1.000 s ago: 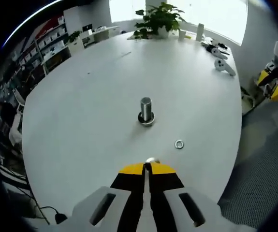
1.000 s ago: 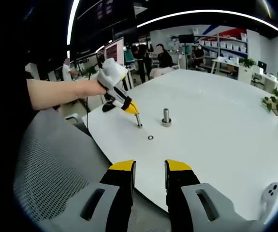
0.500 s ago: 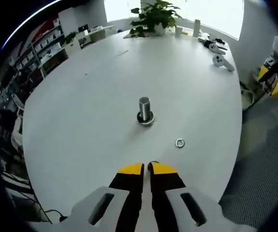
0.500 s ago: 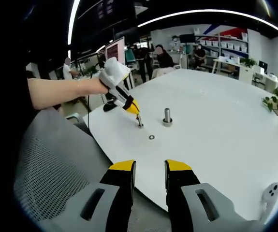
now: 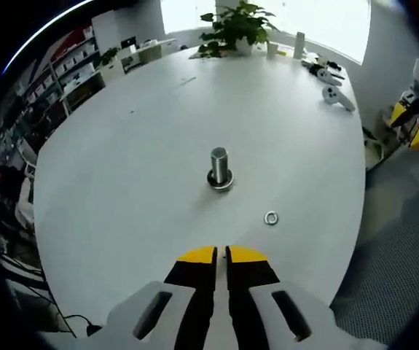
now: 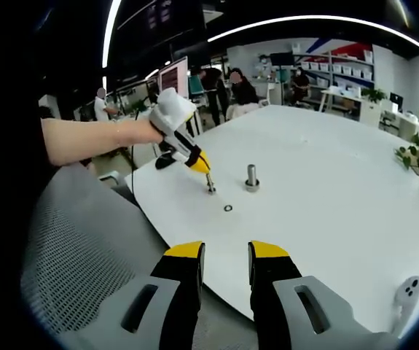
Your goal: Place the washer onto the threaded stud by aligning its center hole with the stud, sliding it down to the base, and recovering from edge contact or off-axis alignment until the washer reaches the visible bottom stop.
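Threaded stud (image 5: 219,168) upright near mid white table (image 5: 122,168). Washer (image 5: 270,217) flat on tabletop, off the stud, well apart from it toward the table edge. Left gripper (image 5: 221,254) low over near edge, jaws nearly together with a thin gap, nothing visible between; washer ahead and to the right of the tips, not touching. From right gripper view: left gripper (image 6: 208,177) tip down just beside washer (image 6: 228,208) and stud (image 6: 251,177). Right gripper (image 6: 226,251) off the table edge, jaws apart, empty.

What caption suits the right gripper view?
Left gripper poised over white table, near stud and loose washer.
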Demonstrator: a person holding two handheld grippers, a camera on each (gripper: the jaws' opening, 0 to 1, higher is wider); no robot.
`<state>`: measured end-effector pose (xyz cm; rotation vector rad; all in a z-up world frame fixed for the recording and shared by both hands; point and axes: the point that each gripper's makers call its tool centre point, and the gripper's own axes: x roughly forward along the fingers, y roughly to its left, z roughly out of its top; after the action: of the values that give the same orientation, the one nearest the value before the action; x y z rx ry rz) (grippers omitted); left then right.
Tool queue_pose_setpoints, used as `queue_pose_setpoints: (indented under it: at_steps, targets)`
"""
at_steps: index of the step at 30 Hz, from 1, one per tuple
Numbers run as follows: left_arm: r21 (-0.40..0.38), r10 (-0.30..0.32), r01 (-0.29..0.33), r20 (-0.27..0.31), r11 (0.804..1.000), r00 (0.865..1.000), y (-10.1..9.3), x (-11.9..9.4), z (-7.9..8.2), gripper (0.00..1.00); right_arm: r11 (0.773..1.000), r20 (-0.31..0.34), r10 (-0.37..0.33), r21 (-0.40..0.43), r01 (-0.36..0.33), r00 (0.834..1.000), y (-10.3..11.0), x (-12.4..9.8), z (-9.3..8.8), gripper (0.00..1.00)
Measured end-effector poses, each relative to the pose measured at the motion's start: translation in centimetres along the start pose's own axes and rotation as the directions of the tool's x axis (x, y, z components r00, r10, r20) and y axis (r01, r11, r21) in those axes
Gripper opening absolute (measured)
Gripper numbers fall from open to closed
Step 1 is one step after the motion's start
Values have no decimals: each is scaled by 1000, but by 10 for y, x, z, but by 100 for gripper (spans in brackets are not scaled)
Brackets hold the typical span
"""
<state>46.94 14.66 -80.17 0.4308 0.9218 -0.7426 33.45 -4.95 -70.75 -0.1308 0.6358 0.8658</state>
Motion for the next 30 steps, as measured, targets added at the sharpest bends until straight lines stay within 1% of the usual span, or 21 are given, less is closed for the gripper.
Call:
queue_pose_setpoints:
  at_steps: [19,22,25,26,28,30]
  targets:
    - [0,4,-4,3,1000,1000,0,1,1,2,1000,-6,0,-4,0,1000,1,0,-1,26]
    - [10,16,-16,9,1000,1000,0,2,2,2,1000,-9,1,-4,-1,1000,1,0,-1,26]
    - [38,31,-31,4,999,1000,-1,1,2,3,1000,-12,0,-3,0,1000,1,0,-2,26]
    - [41,38,-39,7,998,999,0,0,2,4,1000,-13,-1,-3,1,1000,1,0,-2,26]
    - [35,53,-54,40,998,998,2,-3,6,4,1000,-13,-1,-2,1,1000,1,0,-2,26]
    - [10,65,-66,67,998,996,4,-8,7,4,1000,-14,-1,-2,1,1000,1,0,-2,26]
